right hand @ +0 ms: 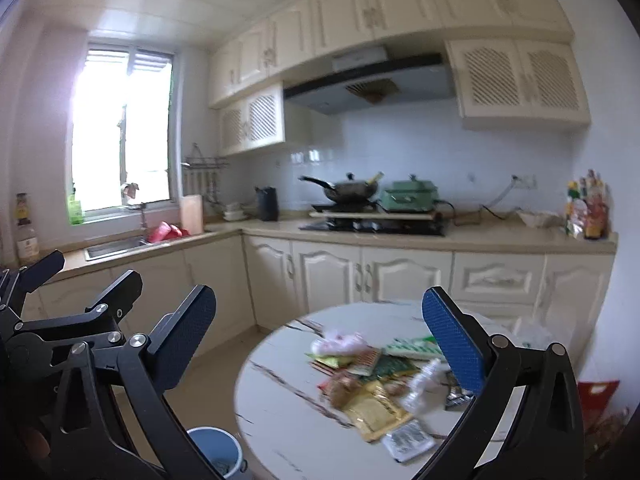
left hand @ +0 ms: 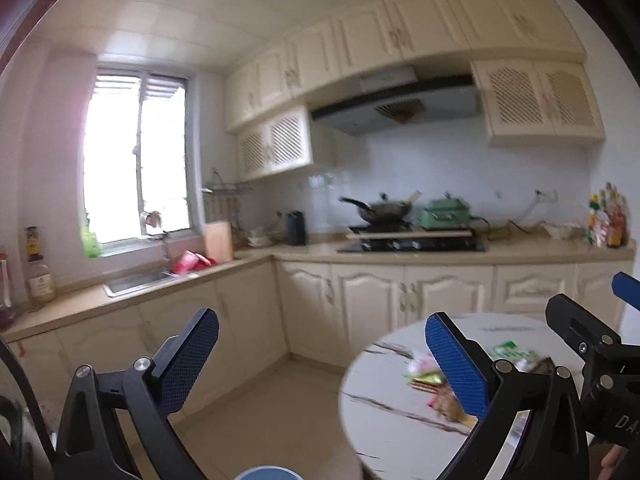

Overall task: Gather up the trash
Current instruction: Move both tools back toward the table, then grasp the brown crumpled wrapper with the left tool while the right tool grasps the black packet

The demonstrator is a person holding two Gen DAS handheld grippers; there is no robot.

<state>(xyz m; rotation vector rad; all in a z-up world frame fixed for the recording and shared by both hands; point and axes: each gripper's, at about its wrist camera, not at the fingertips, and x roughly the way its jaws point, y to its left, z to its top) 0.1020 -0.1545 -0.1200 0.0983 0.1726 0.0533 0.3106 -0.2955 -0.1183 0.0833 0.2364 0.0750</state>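
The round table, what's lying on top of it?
The round table holds a loose pile of wrappers, a gold packet among them. Whatever lies under the pile, or behind the blue finger, is covered.

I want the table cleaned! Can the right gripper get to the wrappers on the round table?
Probably yes. The right gripper has open, empty jaws, and the wrappers lie uncovered on the round table, with nothing between.

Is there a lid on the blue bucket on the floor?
No, the round blue plastic bucket beside the white marble table stands open, showing its inside.
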